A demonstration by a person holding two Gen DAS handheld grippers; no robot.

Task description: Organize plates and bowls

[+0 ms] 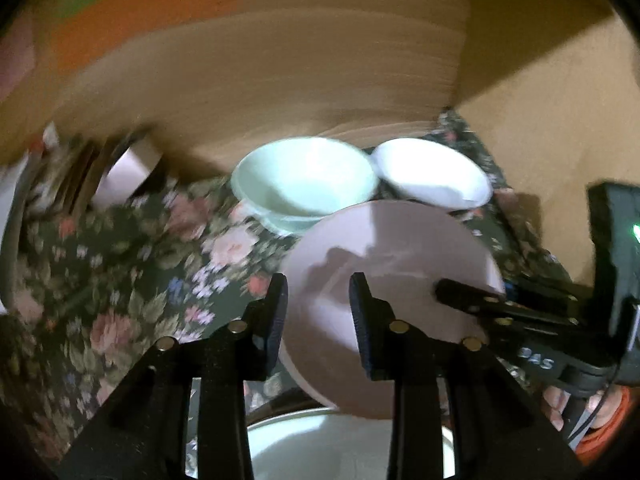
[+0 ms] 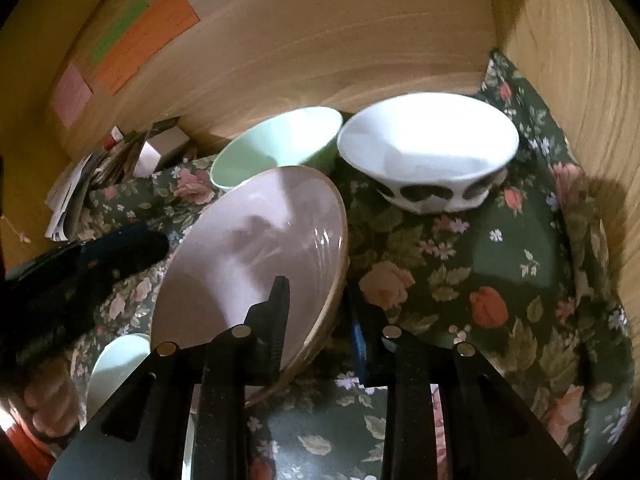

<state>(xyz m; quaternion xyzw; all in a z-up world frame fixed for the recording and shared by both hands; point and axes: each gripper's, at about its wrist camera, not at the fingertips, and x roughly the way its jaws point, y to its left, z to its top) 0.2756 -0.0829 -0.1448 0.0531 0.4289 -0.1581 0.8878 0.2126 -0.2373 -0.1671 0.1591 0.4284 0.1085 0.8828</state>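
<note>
A shallow pink bowl (image 2: 256, 248) hangs tilted over the floral cloth, and my right gripper (image 2: 320, 320) is shut on its near rim. In the left wrist view the same pink bowl (image 1: 392, 272) has the right gripper (image 1: 452, 294) clamped on its right edge. My left gripper (image 1: 318, 312) is open, its fingers framing the bowl's left rim. From the right wrist view, the left gripper (image 2: 158, 242) ends just left of that rim, apart from it. A mint bowl (image 2: 276, 148) and a white patterned bowl (image 2: 428, 152) stand upright behind. A pale green dish (image 1: 340, 440) lies below.
A floral cloth (image 2: 500, 264) covers the surface. Wooden walls close the back (image 2: 320, 48) and the right side (image 2: 580, 80). Papers and a small box (image 2: 160, 152) crowd the back left corner. A hand with an orange sleeve (image 1: 608, 412) grips the right tool.
</note>
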